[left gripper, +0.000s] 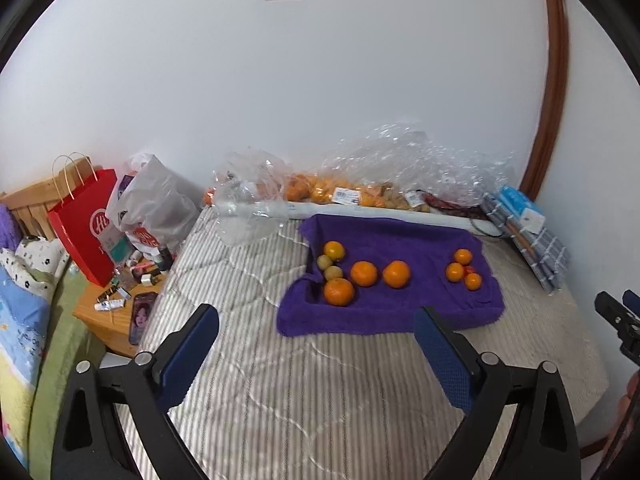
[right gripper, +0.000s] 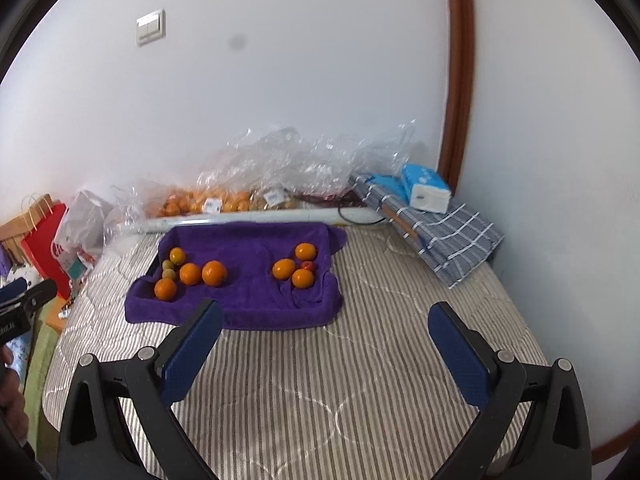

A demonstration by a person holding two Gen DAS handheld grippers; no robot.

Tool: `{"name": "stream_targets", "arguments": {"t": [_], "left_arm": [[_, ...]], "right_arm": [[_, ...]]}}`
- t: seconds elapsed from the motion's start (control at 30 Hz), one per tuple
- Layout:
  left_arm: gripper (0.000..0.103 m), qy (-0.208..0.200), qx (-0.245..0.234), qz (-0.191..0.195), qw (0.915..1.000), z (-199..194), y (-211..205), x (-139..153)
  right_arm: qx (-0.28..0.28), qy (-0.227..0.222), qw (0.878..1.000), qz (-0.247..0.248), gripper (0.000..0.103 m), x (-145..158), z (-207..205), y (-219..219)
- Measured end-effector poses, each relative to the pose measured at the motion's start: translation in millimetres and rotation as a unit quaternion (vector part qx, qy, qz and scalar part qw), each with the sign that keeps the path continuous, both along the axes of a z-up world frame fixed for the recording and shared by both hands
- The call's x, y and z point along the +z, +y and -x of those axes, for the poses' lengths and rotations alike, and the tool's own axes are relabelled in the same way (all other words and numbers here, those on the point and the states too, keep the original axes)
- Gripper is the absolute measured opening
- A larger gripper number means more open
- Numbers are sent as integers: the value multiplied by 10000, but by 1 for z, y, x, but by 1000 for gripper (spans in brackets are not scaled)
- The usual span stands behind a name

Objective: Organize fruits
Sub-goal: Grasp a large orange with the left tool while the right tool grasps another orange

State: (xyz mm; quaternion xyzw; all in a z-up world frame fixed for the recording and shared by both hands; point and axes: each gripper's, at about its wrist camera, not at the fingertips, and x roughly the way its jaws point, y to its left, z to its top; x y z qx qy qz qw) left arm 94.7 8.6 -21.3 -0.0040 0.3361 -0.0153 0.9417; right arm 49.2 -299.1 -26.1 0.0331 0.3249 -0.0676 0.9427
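A purple towel (left gripper: 400, 312) (right gripper: 248, 308) lies on the striped mattress and carries two groups of fruit. In the left group are several oranges (left gripper: 339, 291) (right gripper: 165, 289) and two small greenish fruits (left gripper: 333, 272) (right gripper: 169, 273). The right group holds three small oranges (left gripper: 455, 272) (right gripper: 283, 269) and a small red fruit (left gripper: 469, 269) (right gripper: 307, 265). My left gripper (left gripper: 316, 318) hovers open in front of the towel's near edge, nothing between its blue pads. My right gripper (right gripper: 325, 314) is open too, near the towel's front right corner, and empty.
Clear plastic bags (left gripper: 400, 160) (right gripper: 304, 160) with more oranges line the wall behind the towel. A folded checked cloth (right gripper: 448, 236) and a tissue pack (right gripper: 426, 188) sit at the right. A red paper bag (left gripper: 86, 224), a bedside table (left gripper: 100, 320) with clutter and a phone (left gripper: 142, 316) stand left.
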Motion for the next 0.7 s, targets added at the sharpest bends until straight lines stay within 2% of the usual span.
{"name": "stream_targets", "arguments": {"t": [0.07, 0.27, 0.37, 0.53, 0.7], "left_arm": [[97, 47, -34, -80, 10000, -13, 1, -5], [94, 203, -59, 8, 9998, -50, 10, -24], [85, 323, -190, 2, 9993, -68, 8, -37], [73, 668, -565, 212, 9959, -99, 0, -64], [63, 947, -827, 312, 9916, -127, -15, -91]], "right_arm": [[51, 97, 9999, 0, 95, -5, -12, 0], [359, 412, 9984, -143, 84, -29, -61, 2], [454, 579, 9972, -107, 75, -45, -85, 6], [607, 789, 9950, -88, 51, -76, -119, 14], [620, 1022, 9925, -242, 41, -106, -150, 9]]}}
